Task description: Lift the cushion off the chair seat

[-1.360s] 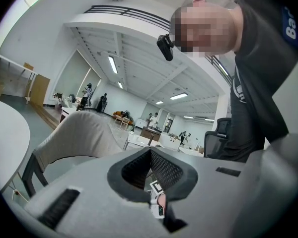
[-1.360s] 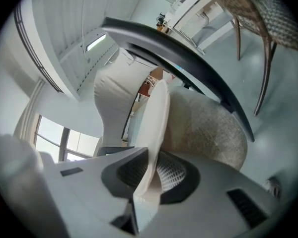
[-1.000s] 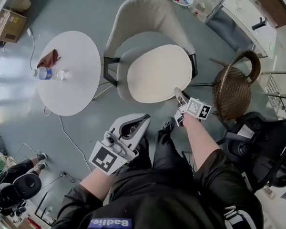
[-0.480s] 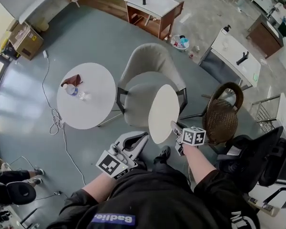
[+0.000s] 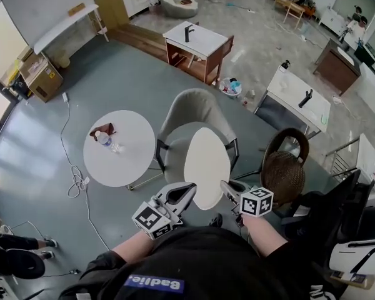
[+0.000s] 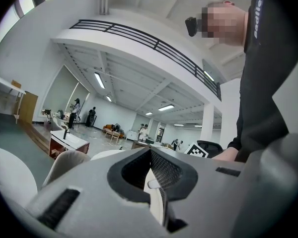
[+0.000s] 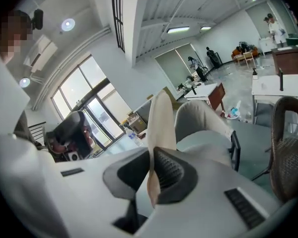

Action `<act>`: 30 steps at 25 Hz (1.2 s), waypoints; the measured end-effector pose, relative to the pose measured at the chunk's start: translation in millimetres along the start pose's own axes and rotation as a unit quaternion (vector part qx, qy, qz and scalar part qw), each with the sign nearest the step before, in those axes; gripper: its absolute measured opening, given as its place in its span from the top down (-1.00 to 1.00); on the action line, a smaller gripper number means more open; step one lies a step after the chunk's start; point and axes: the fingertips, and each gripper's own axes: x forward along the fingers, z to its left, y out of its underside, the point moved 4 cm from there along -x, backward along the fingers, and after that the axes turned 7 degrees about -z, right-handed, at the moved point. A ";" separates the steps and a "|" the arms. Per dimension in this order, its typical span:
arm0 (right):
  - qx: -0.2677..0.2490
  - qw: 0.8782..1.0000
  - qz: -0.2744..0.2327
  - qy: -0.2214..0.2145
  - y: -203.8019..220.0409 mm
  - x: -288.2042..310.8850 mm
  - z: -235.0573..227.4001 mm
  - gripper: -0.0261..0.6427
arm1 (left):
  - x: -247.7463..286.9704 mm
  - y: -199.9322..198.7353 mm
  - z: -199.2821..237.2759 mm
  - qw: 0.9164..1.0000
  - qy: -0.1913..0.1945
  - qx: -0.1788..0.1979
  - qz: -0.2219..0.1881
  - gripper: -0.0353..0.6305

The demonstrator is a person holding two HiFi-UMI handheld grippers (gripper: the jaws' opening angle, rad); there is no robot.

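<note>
Left gripper (image 5: 186, 191) rides close by, jaws together and empty. Right gripper (image 5: 227, 187) is clenched on the near rim of the cushion (image 5: 206, 166), and up it's come! Flat a second ago, it now stands on edge, seemingly clear of the chair seat (image 5: 174, 150) behind. Lift looks all but done.

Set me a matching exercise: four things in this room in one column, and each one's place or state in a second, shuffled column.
Things
1. cushion
2. bottle
3. wicker chair
4. right gripper

Places or states
A. on the round table
B. shut on the cushion's edge
C. upright on edge, lifted off the grey chair
D. on the floor, right of the grey chair in the head view

Pairs: 1-C, 2-A, 3-D, 4-B
</note>
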 end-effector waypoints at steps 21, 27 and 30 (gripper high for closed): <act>-0.070 0.992 -0.066 -0.083 -50.1 -38.2 92.6 0.79 | -1.8 -7.2 -29.6 0.999 0.027 0.023 0.004 0.86; -0.073 0.991 -0.060 -0.095 -48.6 -36.8 99.4 0.80 | -5.2 -5.0 -30.4 0.999 0.025 0.023 0.004 0.86; -0.074 0.991 -0.058 -0.099 -47.9 -35.5 101.3 0.80 | -5.4 -5.2 -29.9 0.999 0.023 0.024 0.006 0.86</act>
